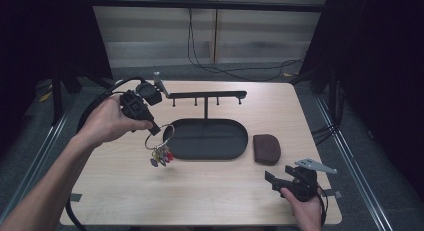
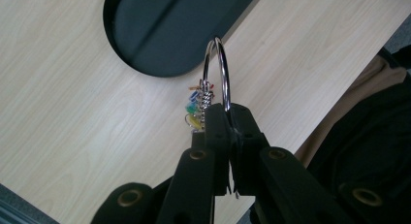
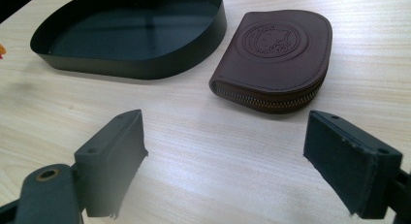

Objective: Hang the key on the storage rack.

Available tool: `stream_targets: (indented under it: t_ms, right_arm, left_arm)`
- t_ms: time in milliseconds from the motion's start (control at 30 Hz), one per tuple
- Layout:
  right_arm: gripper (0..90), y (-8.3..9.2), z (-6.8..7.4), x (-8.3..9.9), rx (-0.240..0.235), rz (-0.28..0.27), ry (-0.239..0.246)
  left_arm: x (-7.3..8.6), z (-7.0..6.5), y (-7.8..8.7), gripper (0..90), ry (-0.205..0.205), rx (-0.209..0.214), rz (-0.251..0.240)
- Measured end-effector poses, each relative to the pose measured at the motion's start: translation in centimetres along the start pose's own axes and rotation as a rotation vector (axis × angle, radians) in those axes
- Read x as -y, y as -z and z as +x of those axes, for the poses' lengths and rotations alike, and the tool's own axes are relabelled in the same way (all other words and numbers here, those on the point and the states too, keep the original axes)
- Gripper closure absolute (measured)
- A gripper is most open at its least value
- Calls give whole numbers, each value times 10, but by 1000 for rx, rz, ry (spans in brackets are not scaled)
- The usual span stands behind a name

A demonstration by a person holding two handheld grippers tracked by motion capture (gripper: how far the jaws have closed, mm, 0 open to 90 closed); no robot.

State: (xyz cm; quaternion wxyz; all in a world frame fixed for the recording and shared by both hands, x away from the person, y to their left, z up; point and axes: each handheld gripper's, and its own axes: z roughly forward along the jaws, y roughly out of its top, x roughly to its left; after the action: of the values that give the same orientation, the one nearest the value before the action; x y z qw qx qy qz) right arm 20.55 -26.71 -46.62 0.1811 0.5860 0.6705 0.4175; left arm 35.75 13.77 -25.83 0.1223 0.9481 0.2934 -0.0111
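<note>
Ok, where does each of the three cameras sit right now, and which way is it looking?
High view: above the person's side, looking forward and down on the table; both forearms, left gripper and right gripper show.
Left gripper view: rides the left gripper, looking down along shut jaws at the key ring.
Right gripper view: rides the right gripper, low over the table, facing the brown pouch between open jaws.
Shared: the black tray appears in all three.
</note>
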Motion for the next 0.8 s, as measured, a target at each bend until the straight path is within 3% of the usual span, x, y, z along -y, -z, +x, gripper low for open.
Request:
stream_targets:
  t_ms: [467, 600, 800]
  right_arm:
    - [150, 1, 1, 1, -3, -1, 4]
    - [150, 2, 0, 0, -2, -2, 0]
    - [149, 2, 1, 1, -6, -7, 4]
  left_arm:
    - [-19, 7, 0, 879, -11, 9, -12]
    - [-24, 11, -4, 879, 2, 13, -15]
    - [-31, 24, -7, 879, 54, 13, -10]
